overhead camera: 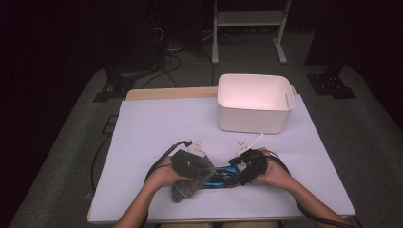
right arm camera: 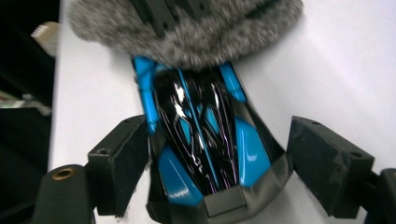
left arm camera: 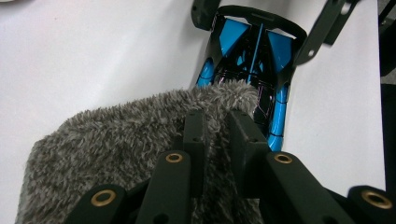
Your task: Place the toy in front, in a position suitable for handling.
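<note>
On white table (overhead camera: 157, 128), toy car (right arm camera: 201, 135) between right gripper (right arm camera: 217, 168) fingers (right arm camera: 327, 163).

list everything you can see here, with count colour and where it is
toy car: 1, blue and black, near edge of the table, between the two grippers
fuzzy cloth: 1, grey, draped over one end of the toy car
bin: 1, white, far right part of the table
table: 1, white top
metal stand: 1, light grey, on the floor behind the table
left gripper: 1, black, shut on the fuzzy cloth
right gripper: 1, black, open, jaws either side of the toy car
hands: 2, holding the grippers
</note>
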Demonstrator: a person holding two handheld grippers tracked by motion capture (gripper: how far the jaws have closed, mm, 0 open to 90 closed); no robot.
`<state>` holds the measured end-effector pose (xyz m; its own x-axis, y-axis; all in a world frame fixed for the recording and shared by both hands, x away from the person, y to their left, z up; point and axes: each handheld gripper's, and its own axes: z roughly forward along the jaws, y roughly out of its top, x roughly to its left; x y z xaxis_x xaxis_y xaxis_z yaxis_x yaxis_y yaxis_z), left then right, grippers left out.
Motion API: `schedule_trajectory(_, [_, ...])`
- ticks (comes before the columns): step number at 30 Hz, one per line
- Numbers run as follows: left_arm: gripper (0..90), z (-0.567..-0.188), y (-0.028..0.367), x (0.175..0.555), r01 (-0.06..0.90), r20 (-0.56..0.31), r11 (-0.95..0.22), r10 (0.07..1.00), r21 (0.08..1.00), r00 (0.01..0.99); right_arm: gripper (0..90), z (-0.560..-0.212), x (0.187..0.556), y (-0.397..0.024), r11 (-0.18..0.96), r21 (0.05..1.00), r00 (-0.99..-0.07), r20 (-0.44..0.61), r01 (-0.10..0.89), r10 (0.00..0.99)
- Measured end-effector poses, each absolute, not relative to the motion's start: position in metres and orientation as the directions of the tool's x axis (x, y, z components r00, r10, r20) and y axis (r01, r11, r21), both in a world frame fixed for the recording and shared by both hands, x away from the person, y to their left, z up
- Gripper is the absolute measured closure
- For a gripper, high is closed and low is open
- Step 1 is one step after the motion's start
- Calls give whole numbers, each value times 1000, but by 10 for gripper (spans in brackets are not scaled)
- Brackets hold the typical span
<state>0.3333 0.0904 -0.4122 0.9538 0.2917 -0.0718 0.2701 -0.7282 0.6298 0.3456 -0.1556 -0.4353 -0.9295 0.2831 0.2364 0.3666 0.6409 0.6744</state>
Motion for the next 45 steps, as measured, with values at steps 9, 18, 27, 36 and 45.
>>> schedule_trajectory(9, [781, -410, 92, 331, 255, -61, -729, 282, 635, 958, 221, -443, 369, -153, 699, 598, -917, 314, 393, 246])
schedule_trajectory(18, [780, -391, 99, 334, 262, -58, -685, 306, 680, 950, 269, -448, 364, -157, 655, 619, -899, 352, 433, 261])
schedule_trajectory(27, [766, -391, 95, 356, 340, -138, -653, 342, 677, 930, 309, -443, 346, -159, 639, 673, -928, 252, 371, 274])
schedule_trajectory(36, [715, -411, 87, 366, 440, -315, -651, 308, 619, 898, 310, -438, 327, -158, 648, 706, -951, 126, 287, 284])
schedule_trajectory(45, [755, -402, 91, 351, 402, -302, -635, 265, 660, 916, 279, -435, 313, -160, 662, 720, -965, 40, 208, 260])
